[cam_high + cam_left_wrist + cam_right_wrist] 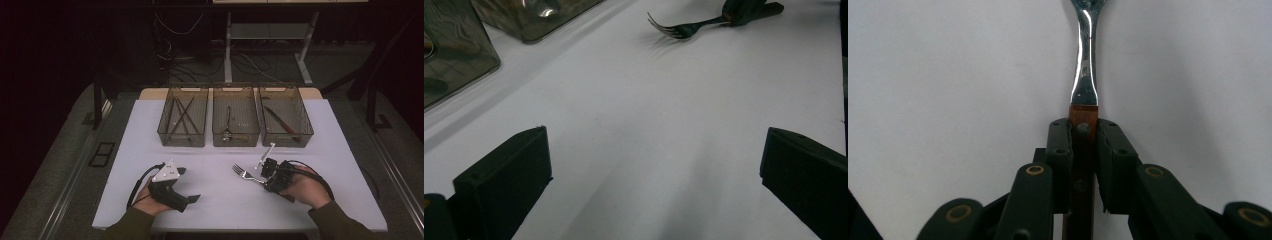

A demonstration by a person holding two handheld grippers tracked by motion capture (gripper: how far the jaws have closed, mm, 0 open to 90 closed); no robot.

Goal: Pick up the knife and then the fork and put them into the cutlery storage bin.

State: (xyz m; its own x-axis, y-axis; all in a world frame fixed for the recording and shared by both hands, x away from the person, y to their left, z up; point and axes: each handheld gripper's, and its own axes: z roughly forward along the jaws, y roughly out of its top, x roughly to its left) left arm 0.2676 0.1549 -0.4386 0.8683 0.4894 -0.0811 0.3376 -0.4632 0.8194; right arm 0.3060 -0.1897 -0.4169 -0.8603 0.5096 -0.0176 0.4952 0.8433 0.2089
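A fork [243, 173] with a metal head and a brown wooden handle lies low over the white table top, tines pointing left. My right gripper [267, 177] is shut on its handle. In the right gripper view the two black pads [1060, 150] press the wooden handle from both sides, and the shiny neck of the fork [1084, 75] runs straight up past my right gripper [1083, 130]. My left gripper [189, 185] rests at the front left, open with nothing between its jaws. From my left gripper [654, 170] the fork [684, 29] shows far off.
Three clear bins stand in a row at the back: the left bin [182, 141] holds several thin dark sticks, the middle bin [235, 142] a piece of metal cutlery, the right bin [287, 143] a long utensil with a brown handle. The white table top [300, 200] ends close behind my hands.
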